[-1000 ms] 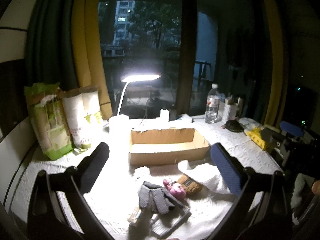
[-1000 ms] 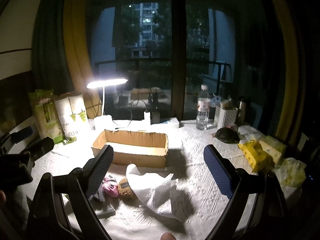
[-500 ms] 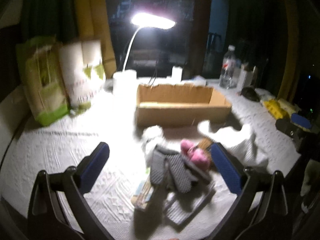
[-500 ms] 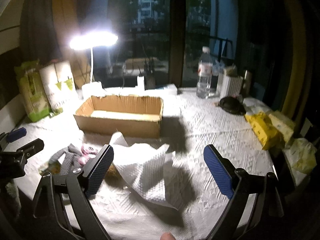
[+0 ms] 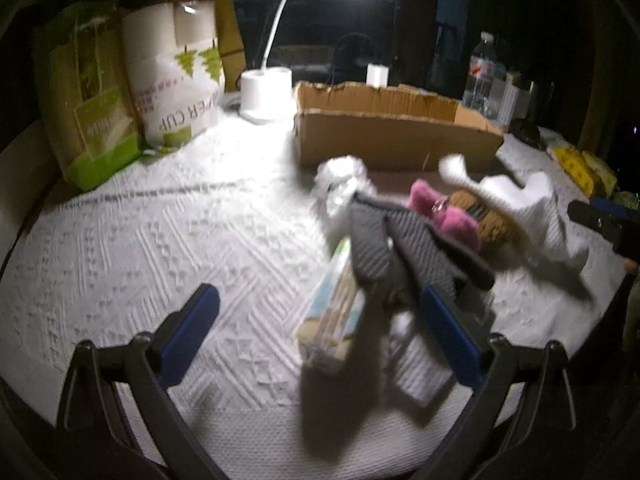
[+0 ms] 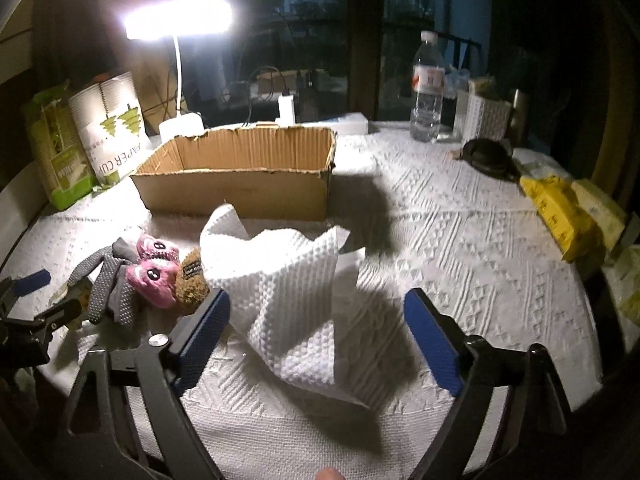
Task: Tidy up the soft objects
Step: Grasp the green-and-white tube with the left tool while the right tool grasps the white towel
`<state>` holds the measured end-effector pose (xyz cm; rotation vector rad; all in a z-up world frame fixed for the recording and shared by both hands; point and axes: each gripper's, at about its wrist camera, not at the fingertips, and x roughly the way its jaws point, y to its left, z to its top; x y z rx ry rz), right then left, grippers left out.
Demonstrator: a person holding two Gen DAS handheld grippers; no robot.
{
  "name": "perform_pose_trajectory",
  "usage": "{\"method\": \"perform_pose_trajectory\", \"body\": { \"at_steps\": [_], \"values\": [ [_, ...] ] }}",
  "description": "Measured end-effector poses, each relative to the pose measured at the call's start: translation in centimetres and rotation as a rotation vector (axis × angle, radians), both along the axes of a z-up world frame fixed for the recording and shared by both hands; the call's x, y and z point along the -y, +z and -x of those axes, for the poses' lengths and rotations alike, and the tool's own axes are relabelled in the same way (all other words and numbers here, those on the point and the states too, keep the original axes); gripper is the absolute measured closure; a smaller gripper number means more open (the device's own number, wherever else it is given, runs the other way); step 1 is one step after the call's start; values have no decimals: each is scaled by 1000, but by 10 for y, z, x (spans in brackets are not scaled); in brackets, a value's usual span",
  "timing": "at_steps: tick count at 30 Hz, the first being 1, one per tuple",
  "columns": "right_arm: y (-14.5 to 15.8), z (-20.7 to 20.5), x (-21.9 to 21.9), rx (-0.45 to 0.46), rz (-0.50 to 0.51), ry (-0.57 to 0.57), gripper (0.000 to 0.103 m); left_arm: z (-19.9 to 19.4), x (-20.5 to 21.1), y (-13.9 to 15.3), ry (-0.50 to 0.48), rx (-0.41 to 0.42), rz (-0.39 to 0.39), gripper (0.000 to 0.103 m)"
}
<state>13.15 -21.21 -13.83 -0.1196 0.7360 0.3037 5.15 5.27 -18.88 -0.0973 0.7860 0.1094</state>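
A pile of soft things lies on the white tablecloth before an open cardboard box (image 5: pixel 392 136) (image 6: pixel 240 176): grey gloves (image 5: pixel 396 252) (image 6: pixel 106 284), a pink plush (image 5: pixel 444 212) (image 6: pixel 154 272), a brown plush (image 5: pixel 488 220) (image 6: pixel 192 280), a crumpled white cloth (image 6: pixel 296 280) (image 5: pixel 536 212), a tissue packet (image 5: pixel 332 316). My left gripper (image 5: pixel 320 324) is open, low over the table, its right finger beside the gloves. My right gripper (image 6: pixel 316 332) is open, straddling the white cloth.
A paper-cup pack (image 5: pixel 172 80) and a green bag (image 5: pixel 88 92) stand at the far left. A lit desk lamp (image 6: pixel 178 24), a water bottle (image 6: pixel 428 88), a dark object (image 6: pixel 486 154) and yellow packets (image 6: pixel 560 212) line the back and right.
Both grippers have tilted down and moved in towards the table. The left one came close to the gloves and packet, the right one close over the white cloth. Both stay open.
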Motion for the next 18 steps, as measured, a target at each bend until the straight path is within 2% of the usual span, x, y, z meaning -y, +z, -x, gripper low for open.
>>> {"method": "perform_pose_trajectory", "body": {
  "at_steps": [1,3,8,9,12,13,17,18],
  "values": [
    [-1,-1,0,-4,-6,1,23,-2,0,-3,-6,-9,1,17],
    [-4,-5,0,-23,-17,4,29,-6,-2,-10,-11,-30,10,26],
    [-6,-11,-10,-35,-18,24,30,-9,-7,-17,-41,-52,60,50],
    [-6,-12,-13,-32,-20,29,31,-9,-7,-16,-55,-51,76,58],
    [-6,-13,-23,-29,-13,49,37,-6,-8,-12,-75,-39,86,64],
    [-8,-14,-26,-33,-10,57,38,-5,-8,-11,-84,-33,89,69],
    [-17,-18,-36,-67,-11,84,39,-1,-12,-8,-90,-26,106,74],
    [-19,-19,-38,-72,-6,85,45,-1,-13,-7,-88,-23,107,75]
  ]
}}
